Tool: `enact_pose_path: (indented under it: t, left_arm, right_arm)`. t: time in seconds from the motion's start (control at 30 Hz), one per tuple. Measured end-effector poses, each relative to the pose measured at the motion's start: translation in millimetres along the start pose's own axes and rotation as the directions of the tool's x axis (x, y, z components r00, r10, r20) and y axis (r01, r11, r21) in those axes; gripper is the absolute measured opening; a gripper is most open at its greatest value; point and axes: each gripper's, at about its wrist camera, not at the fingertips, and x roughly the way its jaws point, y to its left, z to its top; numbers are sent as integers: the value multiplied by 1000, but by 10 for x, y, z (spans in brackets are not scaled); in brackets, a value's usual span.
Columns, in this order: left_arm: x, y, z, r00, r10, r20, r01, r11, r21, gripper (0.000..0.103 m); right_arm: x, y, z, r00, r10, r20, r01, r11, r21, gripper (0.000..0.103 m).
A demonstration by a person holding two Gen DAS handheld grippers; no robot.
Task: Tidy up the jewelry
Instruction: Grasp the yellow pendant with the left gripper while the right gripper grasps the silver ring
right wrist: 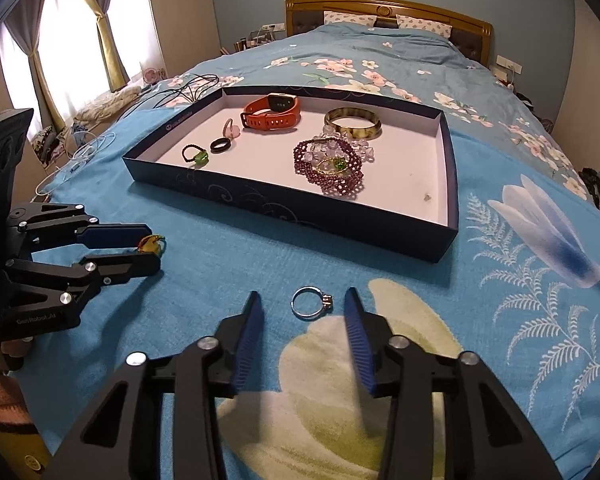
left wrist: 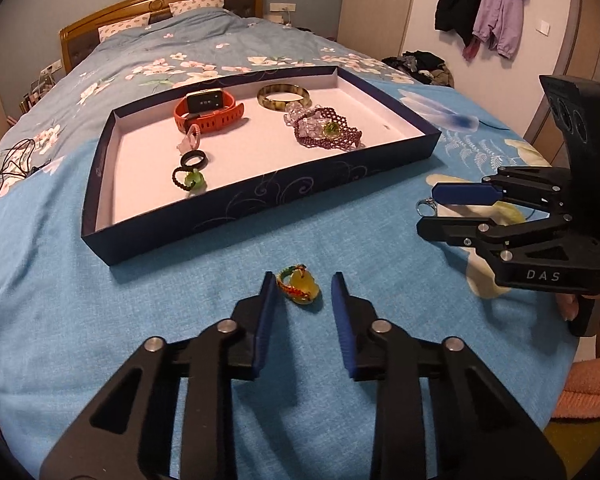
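Note:
A yellow pendant on a braided cord [left wrist: 300, 288] lies on the blue blanket between the tips of my open left gripper [left wrist: 303, 285]; it also shows in the right wrist view [right wrist: 150, 245]. A silver ring [right wrist: 311, 303] lies on the blanket between the tips of my open right gripper [right wrist: 303, 300]; in the left wrist view the ring [left wrist: 425, 205] peeks out beside that gripper [left wrist: 428, 210]. A dark blue tray [left wrist: 236, 216] holds an orange watch [left wrist: 208, 110], a bangle [left wrist: 284, 97], a purple beaded bracelet [left wrist: 326, 132], and small rings [left wrist: 196, 159].
The tray [right wrist: 300, 216] sits on a bed with a floral blue blanket. Cables [left wrist: 8, 168] lie at the bed's left side. Clothes hang on the wall [left wrist: 484, 4] to the right. A wooden headboard [right wrist: 388, 8] is at the far end.

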Motion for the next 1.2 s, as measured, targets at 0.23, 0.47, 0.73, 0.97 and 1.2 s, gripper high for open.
enact_pose_path:
  t: [0.23,0.47,0.73,0.97,1.2]
  left_arm:
    - [0,26,7,1000,11,3,-11,1000,-11,18]
    - [-38,41,2,1000,22,20,-21,1000,-18,18]
    - [-61,58,-2,999,25,31,-24,999,-26,18]
    - [-102,61,-7,998,26,51,-25,999,-24,18]
    - [-139,87,-10,997,32,68,-30,999,-33,18]
  right_arm:
    - [10,-19,15,1000,-3,1,3,1000,1,19]
    - [-19,-15,16,1000,-4,15,4,1000,-1,6]
    - [-32,-45,17,1000,9,21,-9,1000,11,5]
    - [-99,-79,11,998,42,53,-43,999,33,5]
    - [-165,-121,10,994,74,84,-79,995,67,5]
